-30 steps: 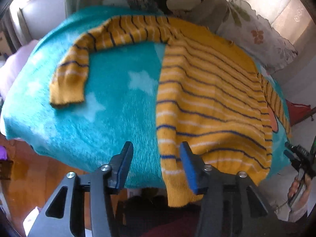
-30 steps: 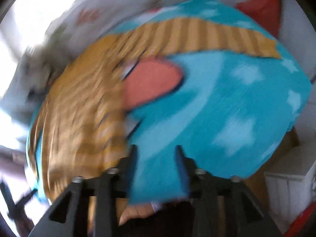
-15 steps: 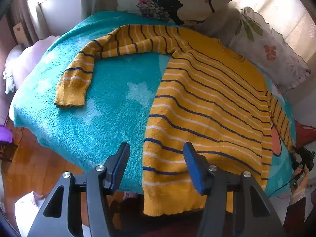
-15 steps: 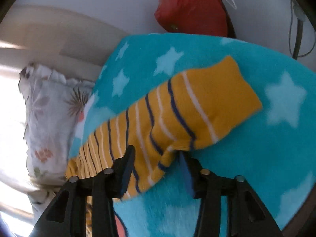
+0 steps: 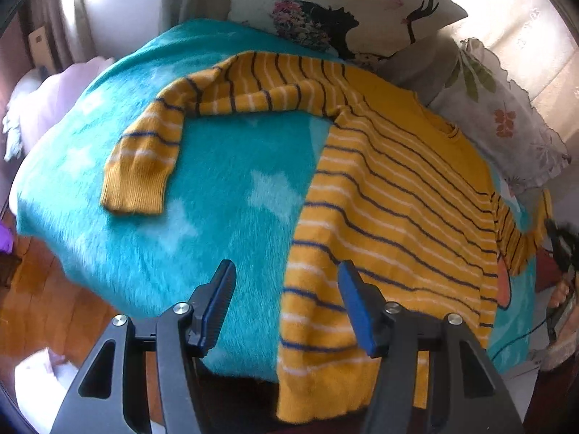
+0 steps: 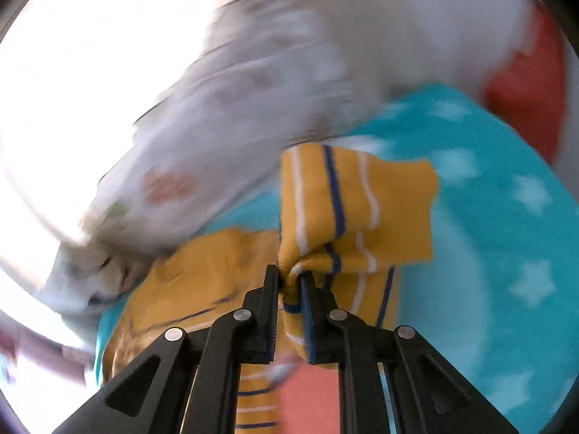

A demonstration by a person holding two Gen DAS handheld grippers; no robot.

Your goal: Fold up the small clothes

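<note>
A: Left wrist view first. Where's the sweater?

B: The sweater (image 5: 394, 195) lies flat on the blanket (image 5: 220, 188), body to the right, one sleeve (image 5: 202, 115) bent out to the left with its cuff resting on the fleece. The hem hangs over the near edge of the bed.

A: And the left gripper?

B: The left gripper (image 5: 286, 289) hovers over the near edge, jaws wide apart and holding nothing. The right finger's blue pad (image 5: 353, 302) sits over the hem's left corner, the other over bare blanket. Two pillows (image 5: 362, 11) stand behind the sweater. At the far right edge the other sleeve is lifted off the blanket.

A: Right wrist view?

B: Blurred background, but the close part is sharp. The right gripper (image 6: 289, 282) is clamped on the other sleeve (image 6: 347, 213), fabric bunched between its fingers; the cuff end stands up and folds over above them. Blanket (image 6: 506, 235) to the right, sweater body (image 6: 202, 271) to the left, a pale pillow (image 6: 224, 137) beyond.
</note>
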